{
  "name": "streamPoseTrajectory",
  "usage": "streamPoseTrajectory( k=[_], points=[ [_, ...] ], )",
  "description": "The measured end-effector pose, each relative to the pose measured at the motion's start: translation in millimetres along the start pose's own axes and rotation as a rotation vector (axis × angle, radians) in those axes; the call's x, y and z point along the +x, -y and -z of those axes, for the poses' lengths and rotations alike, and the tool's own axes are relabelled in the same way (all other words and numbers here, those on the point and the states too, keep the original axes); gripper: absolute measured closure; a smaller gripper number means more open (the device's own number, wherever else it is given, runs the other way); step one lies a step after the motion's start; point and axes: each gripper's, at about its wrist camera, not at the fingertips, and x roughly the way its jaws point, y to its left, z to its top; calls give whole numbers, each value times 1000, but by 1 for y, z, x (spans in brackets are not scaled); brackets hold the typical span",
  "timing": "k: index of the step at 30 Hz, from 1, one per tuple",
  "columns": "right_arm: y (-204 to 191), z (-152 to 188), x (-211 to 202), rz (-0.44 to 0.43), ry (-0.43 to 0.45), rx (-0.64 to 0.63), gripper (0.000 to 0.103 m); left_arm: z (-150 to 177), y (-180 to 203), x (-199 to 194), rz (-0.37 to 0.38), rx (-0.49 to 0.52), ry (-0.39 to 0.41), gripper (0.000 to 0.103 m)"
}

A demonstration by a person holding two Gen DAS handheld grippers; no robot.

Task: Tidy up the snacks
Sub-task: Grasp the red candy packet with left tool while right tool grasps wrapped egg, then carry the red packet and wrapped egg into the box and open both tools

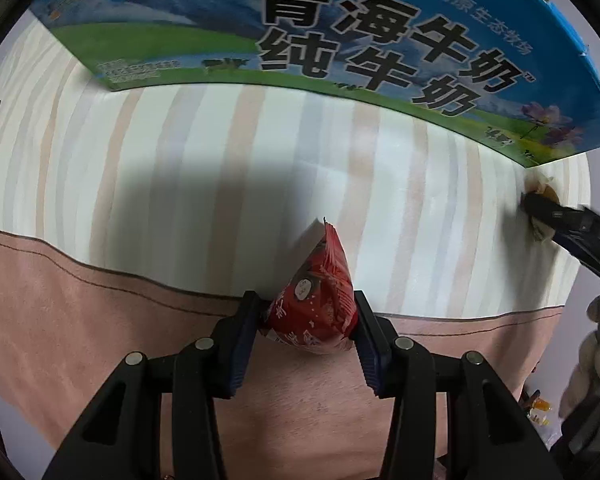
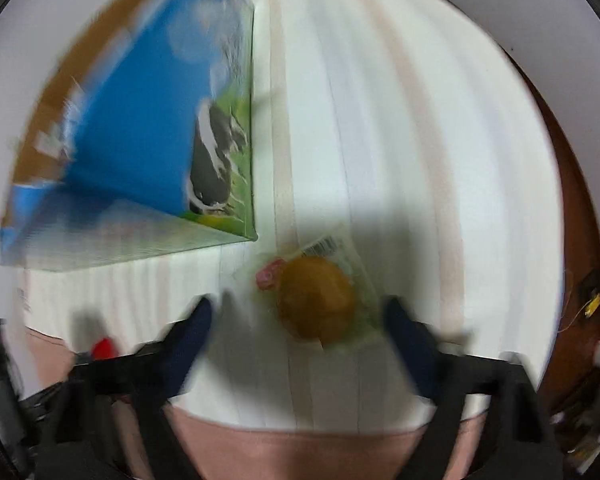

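My left gripper (image 1: 306,312) is shut on a red snack packet (image 1: 316,300) and holds it above the striped tablecloth, in front of a blue milk carton box (image 1: 340,40). In the blurred right wrist view, my right gripper (image 2: 300,316) is open with its fingers on either side of a clear-wrapped golden bun (image 2: 316,300) that lies on the cloth near the box corner (image 2: 152,152). The right gripper (image 1: 540,212) at the bun (image 1: 542,196) also shows at the far right of the left wrist view.
The table has a white striped cloth (image 1: 260,160) with a pink border (image 1: 100,320) at its front edge. The box top is open, showing brown cardboard (image 2: 60,92). A gloved hand (image 1: 596,352) is at the right.
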Motion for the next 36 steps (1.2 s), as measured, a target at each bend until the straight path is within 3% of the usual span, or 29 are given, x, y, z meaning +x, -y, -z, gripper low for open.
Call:
streamPoseTrajectory(
  k=[3, 10, 15, 21, 26, 30, 36],
  points=[
    [-9, 10, -2, 33, 22, -33, 41, 6, -3, -4, -1, 11, 13, 60],
    [-23, 58, -12, -79, -21, -12, 47, -2, 13, -26, 14, 36, 37, 60],
    [-38, 87, -26, -142, -31, -19, 48, -8, 26, -64, 46, 65, 89, 60],
    [-58, 93, -72, -203, 42, -58, 48, -14, 36, -133, 107, 104, 209, 60],
    [-67, 75, -136, -264, 159, -89, 48, -29, 45, -194, 167, 138, 314, 60],
    [-81, 38, -179, -288, 245, -123, 48, -53, 49, -229, 189, 167, 370, 60],
    [-103, -38, -184, -247, 275, -145, 48, -105, 43, -257, 149, 169, 431, 60]
  ],
)
